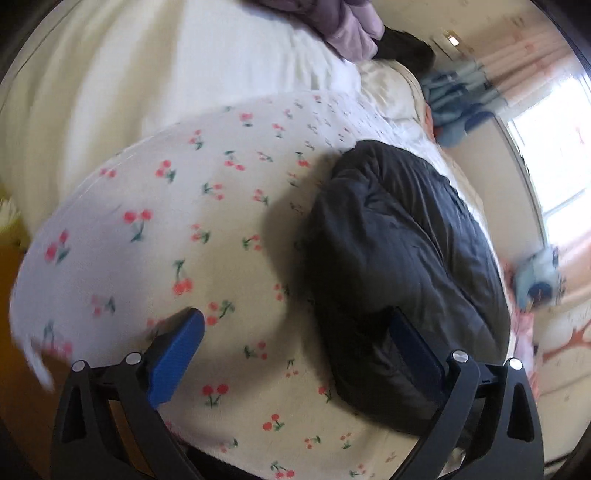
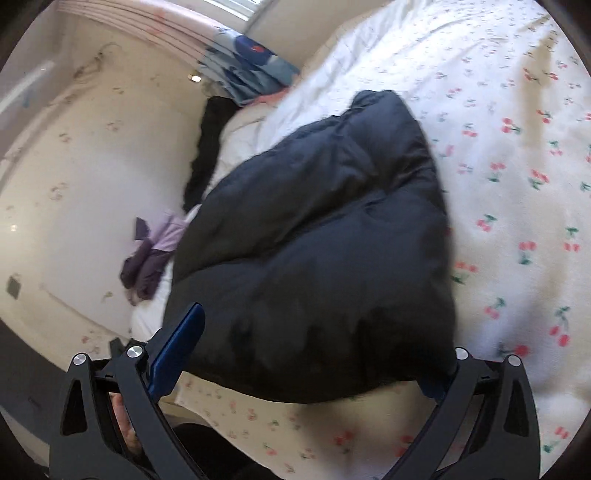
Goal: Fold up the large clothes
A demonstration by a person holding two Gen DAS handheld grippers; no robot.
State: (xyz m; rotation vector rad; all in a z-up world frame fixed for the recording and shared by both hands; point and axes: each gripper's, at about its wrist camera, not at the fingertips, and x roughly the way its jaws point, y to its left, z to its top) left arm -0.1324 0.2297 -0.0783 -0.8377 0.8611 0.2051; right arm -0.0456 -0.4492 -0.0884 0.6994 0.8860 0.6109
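Note:
A black padded jacket [image 1: 399,251] lies folded into a thick bundle on the cherry-print sheet [image 1: 177,221]. My left gripper [image 1: 297,338] hovers open above the bundle's near left edge; one blue finger is over the sheet, the other [image 1: 413,343] is over the jacket. In the right wrist view the same jacket [image 2: 325,229] fills the middle. My right gripper [image 2: 310,365] is open wide at its near edge. Its left finger [image 2: 181,347] is in plain sight, while the bundle mostly hides the right one. The cherry-print sheet [image 2: 517,184] stretches to the right.
A purple garment [image 1: 347,26] and a dark one [image 1: 406,48] lie at the far end of the bed on white bedding [image 1: 147,62]. Blue patterned fabric [image 1: 454,107] hangs near the pink curtain [image 1: 524,62] and window. A cream wall [image 2: 74,166] runs along the bed's side.

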